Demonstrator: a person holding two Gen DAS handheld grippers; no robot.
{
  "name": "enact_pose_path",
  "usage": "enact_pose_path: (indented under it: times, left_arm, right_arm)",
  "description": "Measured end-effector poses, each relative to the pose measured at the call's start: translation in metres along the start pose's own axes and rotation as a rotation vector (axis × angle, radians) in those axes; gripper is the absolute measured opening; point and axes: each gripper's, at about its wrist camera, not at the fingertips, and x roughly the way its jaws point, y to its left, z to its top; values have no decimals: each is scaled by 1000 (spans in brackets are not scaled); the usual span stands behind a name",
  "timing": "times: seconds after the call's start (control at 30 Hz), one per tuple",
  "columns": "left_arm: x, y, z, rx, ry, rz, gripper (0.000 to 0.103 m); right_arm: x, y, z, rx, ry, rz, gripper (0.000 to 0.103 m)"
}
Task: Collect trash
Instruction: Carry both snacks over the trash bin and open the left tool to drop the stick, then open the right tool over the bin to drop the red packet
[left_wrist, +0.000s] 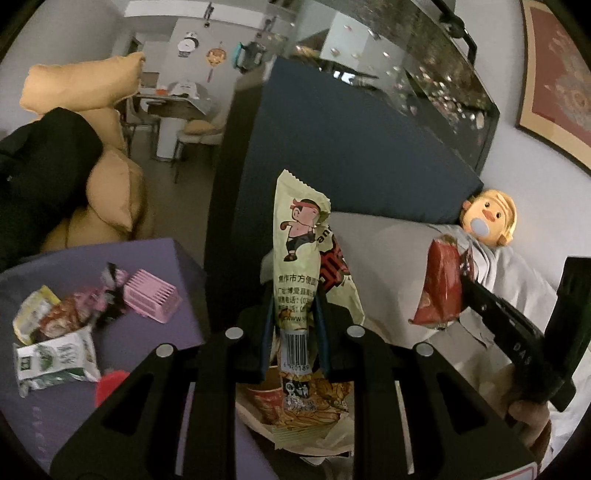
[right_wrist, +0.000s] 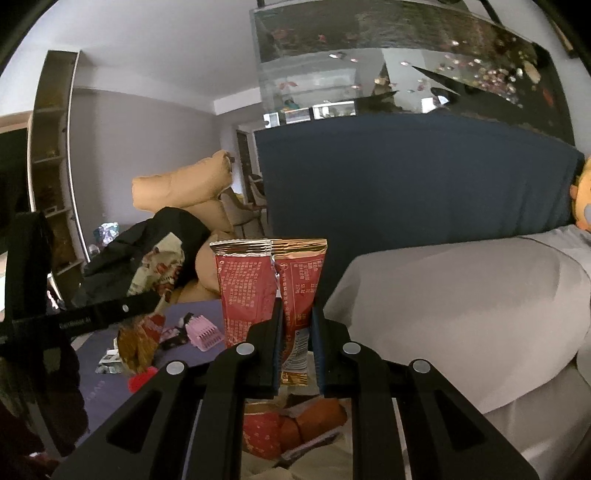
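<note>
My left gripper is shut on a cream snack wrapper with a cartoon boxer, held upright in the air. Below it lies more snack packaging. My right gripper is shut on a red snack wrapper, also held upright; the same wrapper shows at the right of the left wrist view. Several more wrappers lie on the purple table. In the right wrist view the left gripper's wrapper hangs over that table.
A pink comb-like box lies on the table beside the wrappers. A grey cushion and a yellow doll head are to the right. A dark blue panel under a fish tank stands behind. Tan pillows are at the left.
</note>
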Motion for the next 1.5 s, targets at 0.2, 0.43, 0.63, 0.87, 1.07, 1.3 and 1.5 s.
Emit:
enact_pose_path:
  times: [0.2,0.43,0.63,0.87,1.07,1.3,1.5]
  left_arm:
    - [26,-4,-22,0,59,-52,18]
    - [62,5,-42,-50,161,-50,18]
    - [100,1,-59,-17,237,-74,18]
    - [131,-11,-64,-18,262,-94,18]
    - [133,-15,-74,-48,292,-163,42]
    - [98,3,-76,-39,294,-95,43]
    - [46,39,-71,-29,244,-7,50]
  right_arm:
    - [12,-1,-6,11,20,-18,15]
    - [18,-16,-16,36,44,-52,15]
    - [23,-25,-22,53,63,-74,15]
    - [25,-32,-26,64,72,-100,15]
    - [22,-31,-24,59,56,-119,15]
    - [31,-21,-32,57,77,-78,15]
    - [60,-6,-60,80,171,-23,15]
